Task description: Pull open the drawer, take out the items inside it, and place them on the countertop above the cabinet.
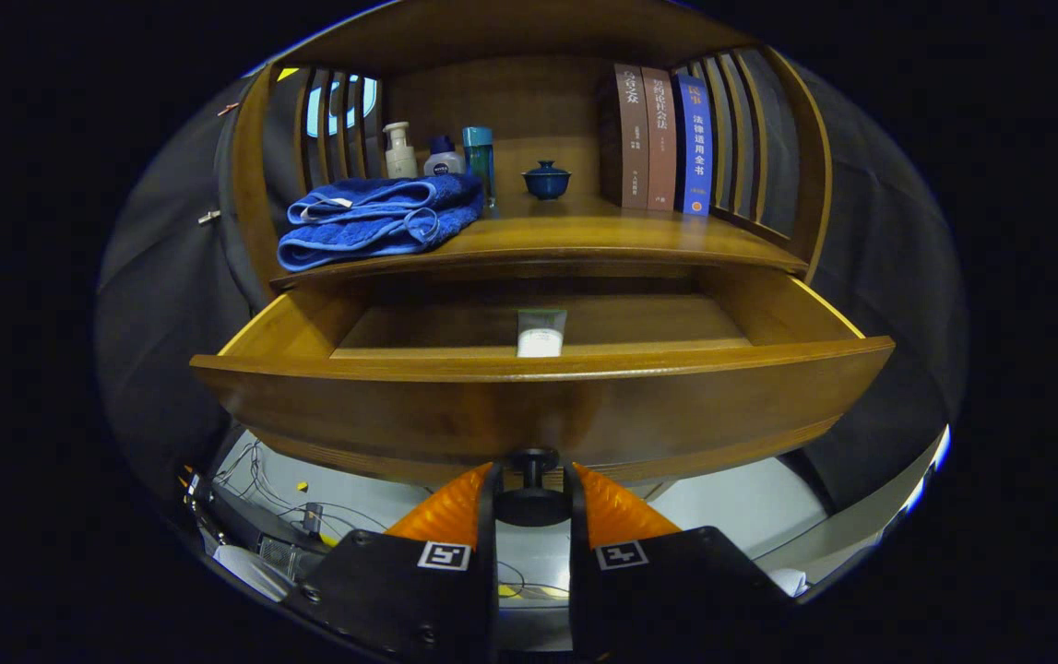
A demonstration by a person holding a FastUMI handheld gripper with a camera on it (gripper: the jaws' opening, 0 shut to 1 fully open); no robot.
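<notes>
The wooden drawer (538,406) stands pulled out of the cabinet, its curved front just ahead of my fingers. My gripper (533,475) is shut on the drawer's dark round knob (532,503), one finger pressing on each side of it. Inside the drawer a white tube (540,333) lies lengthwise near the middle, partly hidden by the front wall. The countertop (584,235) runs above the drawer, beyond it.
On the countertop lie folded blue towels (379,219), several bottles (441,157), a small blue lidded cup (546,180) and three upright books (662,138). Slatted side walls close the shelf. Below the drawer, cables and devices (270,544) sit on a pale floor.
</notes>
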